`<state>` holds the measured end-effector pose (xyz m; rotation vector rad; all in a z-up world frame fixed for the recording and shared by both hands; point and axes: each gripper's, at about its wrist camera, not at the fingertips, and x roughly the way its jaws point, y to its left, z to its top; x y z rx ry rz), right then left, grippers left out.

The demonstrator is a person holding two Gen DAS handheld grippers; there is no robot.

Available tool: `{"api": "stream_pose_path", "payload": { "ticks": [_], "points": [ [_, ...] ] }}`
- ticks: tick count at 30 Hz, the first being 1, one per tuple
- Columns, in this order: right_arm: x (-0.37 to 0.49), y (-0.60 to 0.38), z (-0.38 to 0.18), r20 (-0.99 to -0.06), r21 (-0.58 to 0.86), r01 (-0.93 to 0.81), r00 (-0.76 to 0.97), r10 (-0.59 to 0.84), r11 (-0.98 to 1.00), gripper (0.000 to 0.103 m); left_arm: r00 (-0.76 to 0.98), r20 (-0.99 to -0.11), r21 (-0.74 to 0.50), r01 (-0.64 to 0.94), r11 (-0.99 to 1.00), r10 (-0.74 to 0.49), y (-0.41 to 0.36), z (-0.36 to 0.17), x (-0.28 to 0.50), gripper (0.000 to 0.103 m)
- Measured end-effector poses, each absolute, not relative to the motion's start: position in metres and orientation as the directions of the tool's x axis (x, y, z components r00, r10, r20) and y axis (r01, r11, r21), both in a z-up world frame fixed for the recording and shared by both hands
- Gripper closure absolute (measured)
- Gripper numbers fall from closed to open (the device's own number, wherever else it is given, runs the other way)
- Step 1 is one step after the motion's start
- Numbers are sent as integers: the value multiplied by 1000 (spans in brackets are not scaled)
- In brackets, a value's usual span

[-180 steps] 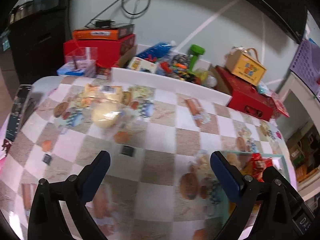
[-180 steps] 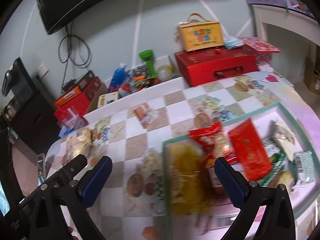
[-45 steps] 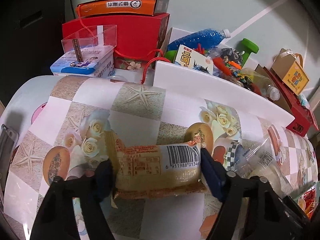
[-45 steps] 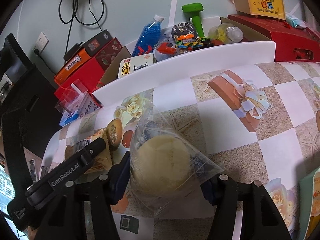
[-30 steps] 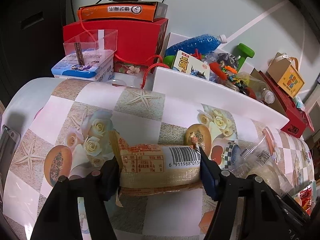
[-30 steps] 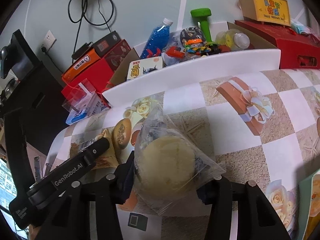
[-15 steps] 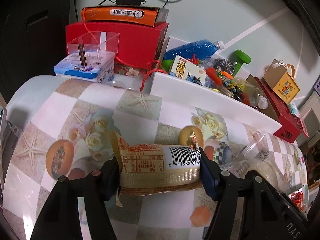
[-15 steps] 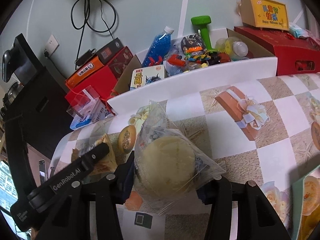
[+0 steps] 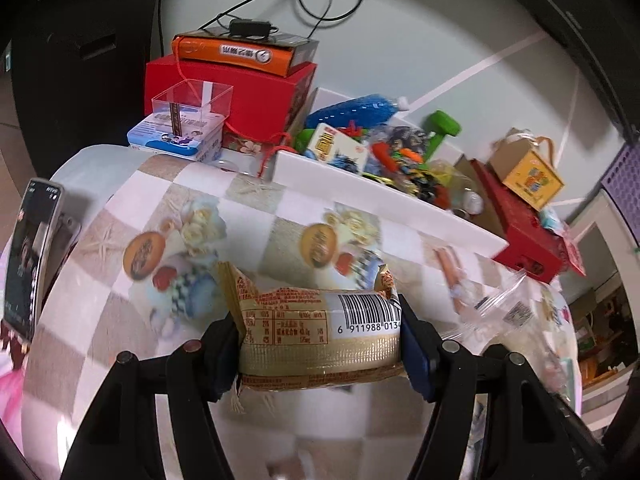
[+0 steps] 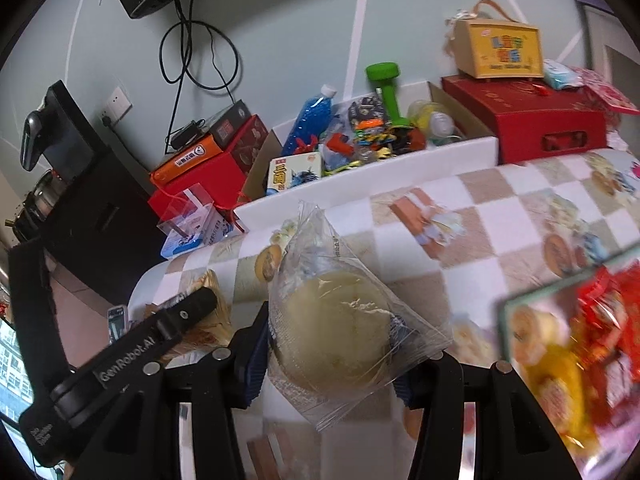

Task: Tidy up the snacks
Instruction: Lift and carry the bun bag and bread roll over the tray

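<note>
My left gripper [image 9: 320,344] is shut on a gold snack packet [image 9: 320,336] with a barcode, held above the checkered tablecloth [image 9: 280,228]. My right gripper [image 10: 332,356] is shut on a clear bag with a round yellow bun [image 10: 336,320], also lifted off the table. The left gripper's arm [image 10: 132,352] shows at the left of the right wrist view. The bun's bag [image 9: 508,312] shows at the right of the left wrist view. A green-rimmed tray [image 10: 508,312] with red and yellow snack packets [image 10: 600,328] lies at the right.
A white box of toys [image 9: 380,200] stands behind the table, with a blue bottle [image 10: 308,120] and a green dumbbell [image 10: 388,88]. Red boxes [image 9: 228,92] are stacked at the back left, another red box [image 10: 540,120] at the back right. A phone [image 9: 28,256] stands at the table's left edge.
Both grippers have risen and pulled back with their snacks and swung right. The tray of snacks has come into the right wrist view.
</note>
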<state>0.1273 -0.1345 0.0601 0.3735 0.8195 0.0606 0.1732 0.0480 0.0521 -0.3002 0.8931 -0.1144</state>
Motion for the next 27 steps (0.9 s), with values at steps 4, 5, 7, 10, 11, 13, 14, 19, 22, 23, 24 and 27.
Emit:
{"api": "stream_pose_path", "payload": {
  "ticks": [4,5,7,10,11,13,14,19,22,23,24,27],
  "points": [
    [101,-151,61,-716,347,122,675,179,930,49,625,-741,-310,6,951,-245,28,62,148,34],
    [92,-157,61,-721,345,133,672,171,929,49,624,-739,-313,15,950,-254,23,64,141,34],
    [80,-166,60,-725,345,151,669,161,926,49,621,-735,-322,33,946,-272,12,65,128,34],
    [57,-183,54,-734,353,186,663,148,917,49,615,-732,-329,56,943,-292,-3,65,108,34],
    [52,-187,53,-736,356,194,661,147,914,49,612,-731,-332,67,941,-302,-9,64,102,34],
    [39,-198,49,-739,361,213,660,139,908,49,606,-731,-330,91,940,-315,-21,63,90,34],
    [33,-203,48,-739,363,223,660,134,905,49,602,-731,-328,103,939,-321,-27,62,85,34],
    [5,-228,47,-734,371,261,670,110,891,49,586,-726,-323,171,931,-359,-56,60,61,34],
    [-11,-251,47,-732,377,311,677,75,872,49,563,-725,-329,224,918,-397,-77,57,51,34],
    [-16,-260,47,-731,380,329,679,63,864,49,554,-722,-330,249,910,-414,-85,58,47,34],
    [-21,-268,47,-732,382,347,679,51,857,49,547,-720,-328,273,904,-427,-94,59,44,34],
    [-36,-297,45,-736,385,397,677,17,833,49,530,-716,-313,336,888,-453,-117,61,33,34]
  ]
}}
